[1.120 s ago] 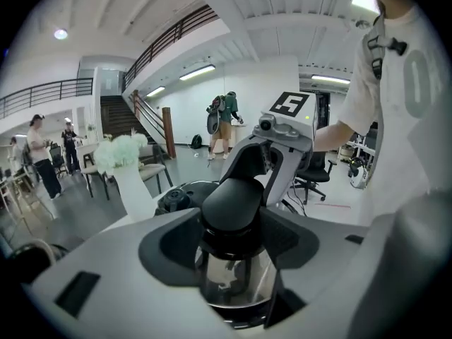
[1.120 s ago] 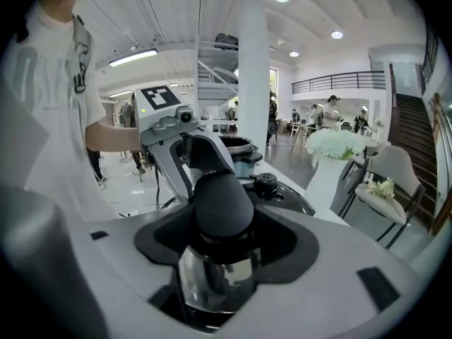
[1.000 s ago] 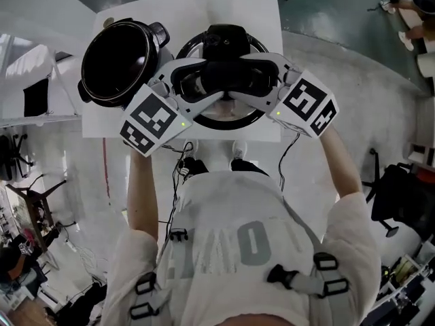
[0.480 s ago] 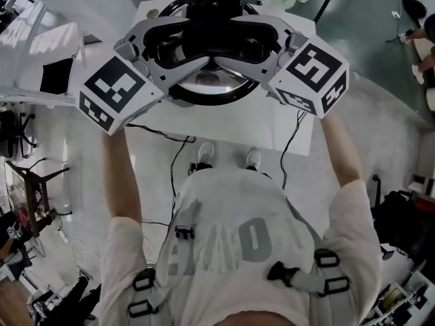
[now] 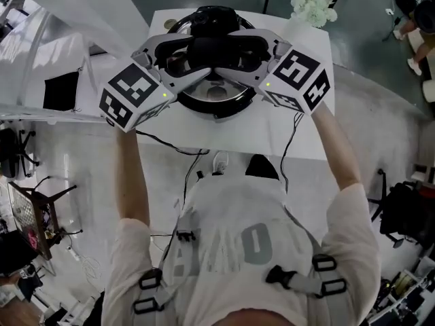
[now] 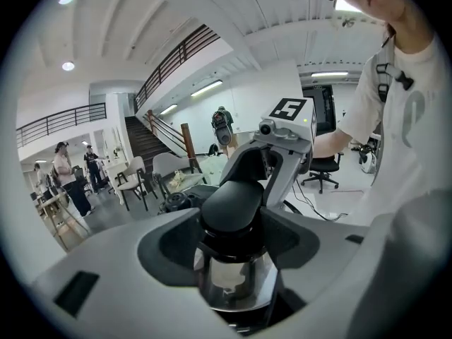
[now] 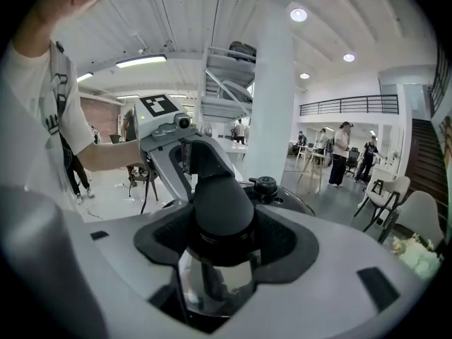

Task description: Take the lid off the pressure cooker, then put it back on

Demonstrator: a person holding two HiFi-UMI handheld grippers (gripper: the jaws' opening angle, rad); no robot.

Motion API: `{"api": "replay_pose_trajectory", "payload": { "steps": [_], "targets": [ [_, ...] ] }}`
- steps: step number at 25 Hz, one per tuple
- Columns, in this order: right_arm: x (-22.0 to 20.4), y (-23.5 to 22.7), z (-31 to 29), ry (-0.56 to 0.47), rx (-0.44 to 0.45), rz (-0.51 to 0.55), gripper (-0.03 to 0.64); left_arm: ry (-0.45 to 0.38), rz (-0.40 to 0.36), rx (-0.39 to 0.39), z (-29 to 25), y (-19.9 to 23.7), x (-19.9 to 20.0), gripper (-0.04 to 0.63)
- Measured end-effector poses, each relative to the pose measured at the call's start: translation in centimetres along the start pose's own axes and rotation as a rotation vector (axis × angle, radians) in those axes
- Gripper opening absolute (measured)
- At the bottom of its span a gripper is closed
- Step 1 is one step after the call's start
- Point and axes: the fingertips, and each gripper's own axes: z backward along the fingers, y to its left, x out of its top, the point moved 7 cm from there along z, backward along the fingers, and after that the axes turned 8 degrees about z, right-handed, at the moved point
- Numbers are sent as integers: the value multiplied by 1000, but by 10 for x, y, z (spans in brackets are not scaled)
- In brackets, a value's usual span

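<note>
The pressure cooker lid [image 5: 215,92], a steel dome with a black rim, hangs over the left part of the white table [image 5: 299,124]. Its long black handle [image 5: 216,49] is clamped from both ends. My left gripper [image 5: 196,57] is shut on the handle's left end [image 6: 236,200]. My right gripper [image 5: 242,54] is shut on its right end [image 7: 220,203]. Each gripper view shows the opposite gripper across the handle, the right gripper [image 6: 282,143] and the left gripper [image 7: 176,143]. The lid's black valve knob [image 7: 266,187] stands beyond the handle. The pot is hidden; I cannot tell whether it is under the lid.
White flowers [image 5: 312,7] stand at the table's far right corner. A lower white desk [image 5: 61,80] adjoins the table on the left. Cables [image 5: 180,148] hang off the near edge. Chairs [image 6: 134,179] and people stand in the hall beyond.
Both grippers have carried the lid leftward across the table and higher. The open pot that stood at the table's left a second ago no longer shows.
</note>
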Motion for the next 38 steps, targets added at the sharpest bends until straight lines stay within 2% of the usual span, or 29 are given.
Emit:
{"api": "replay_pose_trajectory", "payload": {
  "steps": [7, 10, 16, 19, 22, 27, 34, 38],
  "targets": [
    [-19, -6, -33, 30, 43, -78, 278, -12, 68, -53, -8, 24, -34, 262],
    [-31, -10, -39, 48, 54, -89, 278, -6, 73, -63, -18, 27, -43, 262],
    [-40, -12, -45, 58, 81, -150, 278, 10, 110, -75, -23, 31, -52, 263],
    [-42, -15, -50, 60, 102, -164, 278, -10, 151, -88, -23, 35, -57, 264],
    [-42, -17, -50, 50, 110, -167, 279, -28, 157, -105, -24, 38, -58, 264],
    [-38, -16, -49, 163, 96, -212, 279, -80, 179, -134, -26, 38, -61, 262],
    [-35, -14, -49, 162, 98, -201, 281, -85, 170, -168, -24, 39, -61, 264],
    [-36, -10, -44, 204, 54, -137, 281, -87, 166, -165, -24, 38, -60, 263]
  ]
}}
